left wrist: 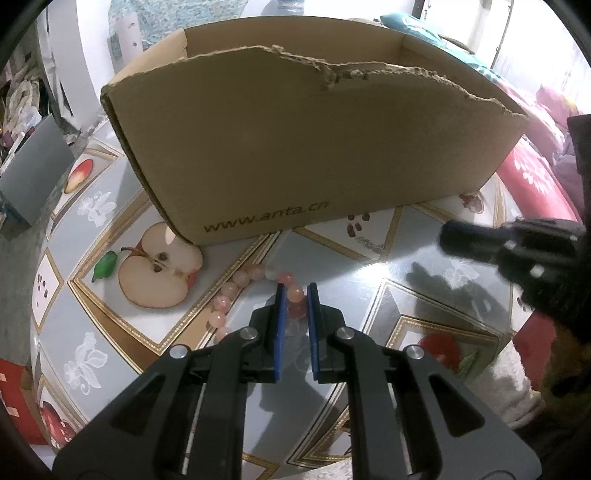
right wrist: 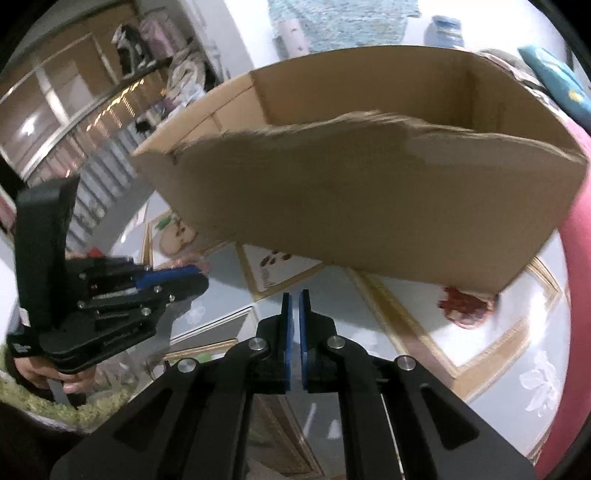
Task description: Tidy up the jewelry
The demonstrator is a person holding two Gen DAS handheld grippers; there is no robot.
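Where the bead bracelet curves across the lower centre of the left view, the left gripper pinches its pink beads on the patterned table. Behind stands a cardboard box. Lower centre, the right gripper is nearly closed, empty.

The table has a glossy cover with printed fruits and gold-lined diamonds. Beside it stands a red sofa with white flowers. Behind, a white wall and a glass-fronted wooden cabinet show.
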